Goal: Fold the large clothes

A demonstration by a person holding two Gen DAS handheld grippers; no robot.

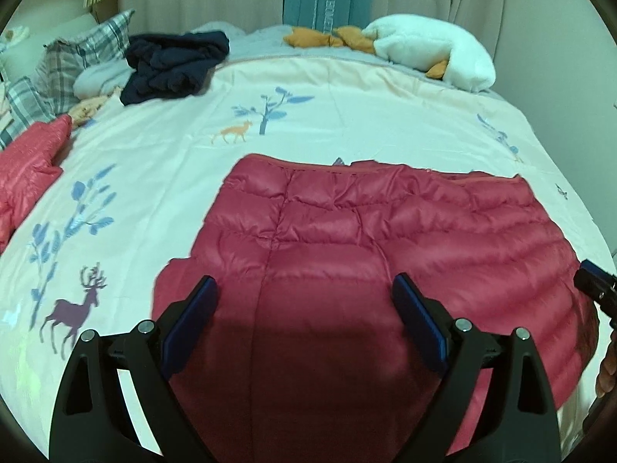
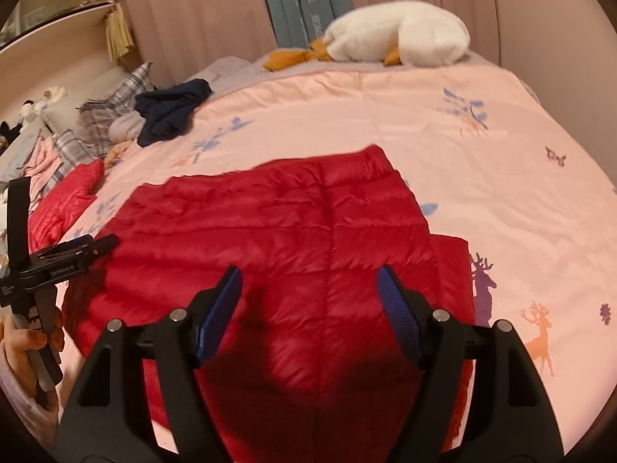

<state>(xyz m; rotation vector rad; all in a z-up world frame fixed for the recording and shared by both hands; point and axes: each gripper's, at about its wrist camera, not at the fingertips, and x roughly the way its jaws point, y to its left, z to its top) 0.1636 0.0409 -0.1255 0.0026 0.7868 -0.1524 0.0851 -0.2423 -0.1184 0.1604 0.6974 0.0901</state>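
A red quilted down jacket lies folded flat on the pink bedspread, near the bed's front edge. It also shows in the right wrist view. My left gripper is open and empty, above the jacket's near part. My right gripper is open and empty, also above the jacket's near part. The left gripper shows from the side at the left of the right wrist view. A bit of the right gripper shows at the right edge of the left wrist view.
A second red puffy garment lies at the bed's left edge. A dark navy garment is heaped at the back left, beside plaid pillows. A white plush goose lies at the back. Curtains hang behind the bed.
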